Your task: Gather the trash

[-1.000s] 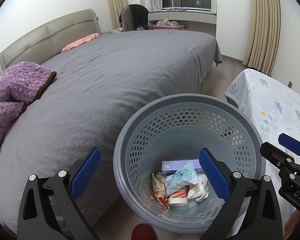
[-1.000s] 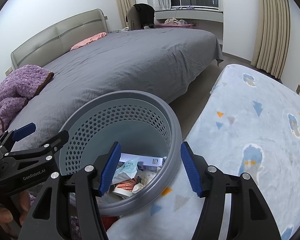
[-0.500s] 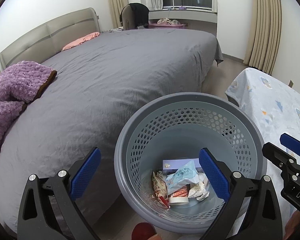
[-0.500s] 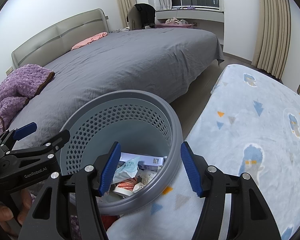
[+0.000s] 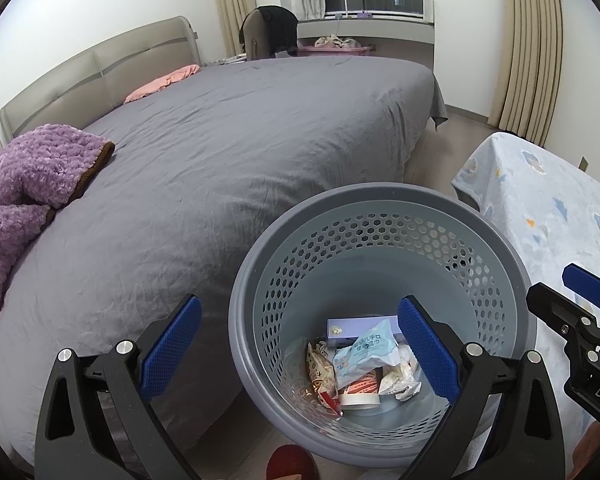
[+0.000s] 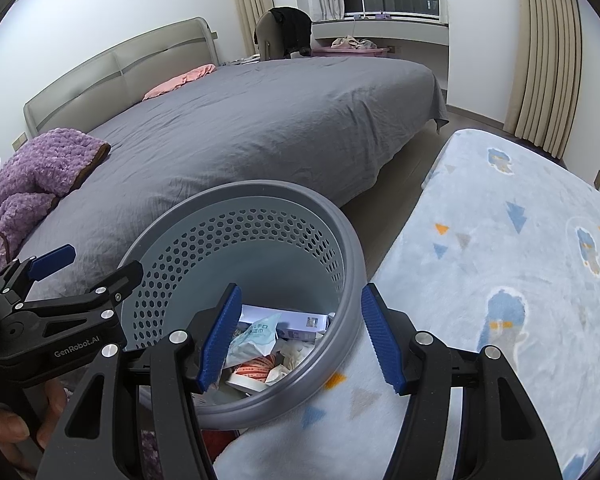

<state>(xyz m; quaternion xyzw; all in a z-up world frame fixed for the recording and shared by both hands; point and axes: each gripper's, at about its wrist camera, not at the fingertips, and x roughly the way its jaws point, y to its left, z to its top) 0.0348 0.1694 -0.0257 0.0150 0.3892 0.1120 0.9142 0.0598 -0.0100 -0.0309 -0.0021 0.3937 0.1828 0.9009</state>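
Bedroom; "GenRobot.AI" on left gripper [image 6: 52,264]

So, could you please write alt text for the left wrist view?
The open left gripper hangs over a grey bin that holds wrappers and a box. A grey bed with a purple blanket lies behind; the right gripper shows at right.

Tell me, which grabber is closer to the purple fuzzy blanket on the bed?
Left. The left gripper hovers between the bed and the trash basket, on the purple blanket's side. The right gripper sits farther away, over the basket's opposite rim.
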